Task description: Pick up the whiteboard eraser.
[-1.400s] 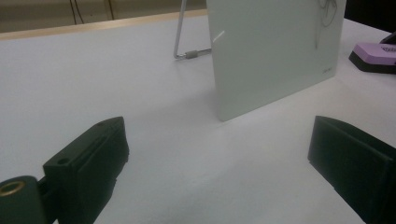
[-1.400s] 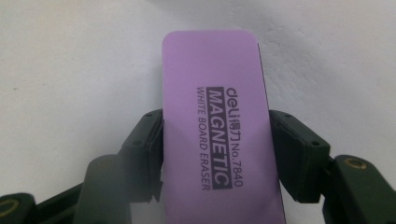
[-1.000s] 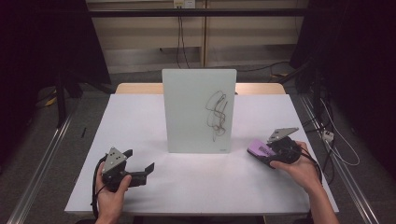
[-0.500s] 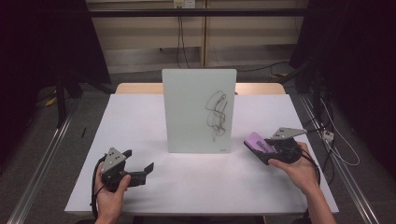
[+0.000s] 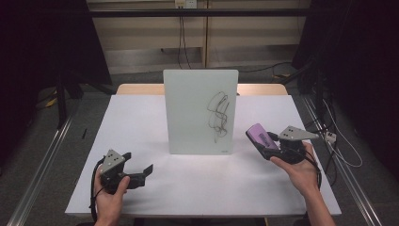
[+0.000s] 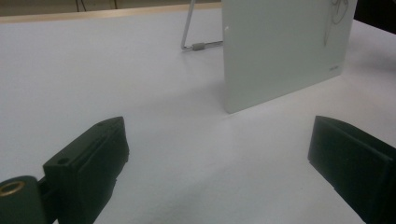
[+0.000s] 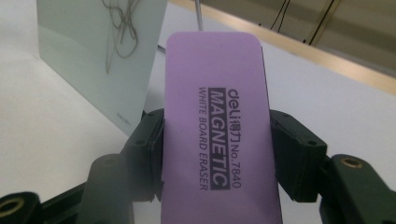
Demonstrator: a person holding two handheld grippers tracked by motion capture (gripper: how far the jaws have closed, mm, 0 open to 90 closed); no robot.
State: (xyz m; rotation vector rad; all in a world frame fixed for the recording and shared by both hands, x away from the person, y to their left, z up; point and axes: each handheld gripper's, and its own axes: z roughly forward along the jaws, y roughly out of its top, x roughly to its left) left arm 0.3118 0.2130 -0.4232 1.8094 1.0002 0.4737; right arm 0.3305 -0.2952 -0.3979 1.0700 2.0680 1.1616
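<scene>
Squarely between right tool (image 7: 217, 154) jaws: purple eraser (image 7: 217, 121).

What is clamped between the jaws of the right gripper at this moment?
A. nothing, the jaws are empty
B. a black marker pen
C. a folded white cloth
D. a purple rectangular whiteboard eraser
D: the right gripper has its two black jaws pressed against the sides of the purple rectangular whiteboard eraser, which is printed "MAGNETIC WHITE BOARD ERASER".

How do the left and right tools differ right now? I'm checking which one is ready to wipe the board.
The right tool is shut on the purple eraser, while the left tool is open with nothing between its jaws. The right tool is lifted beside the whiteboard, near the scribble; the left tool sits low at the table's near edge. Both are black and hand-held.
</scene>
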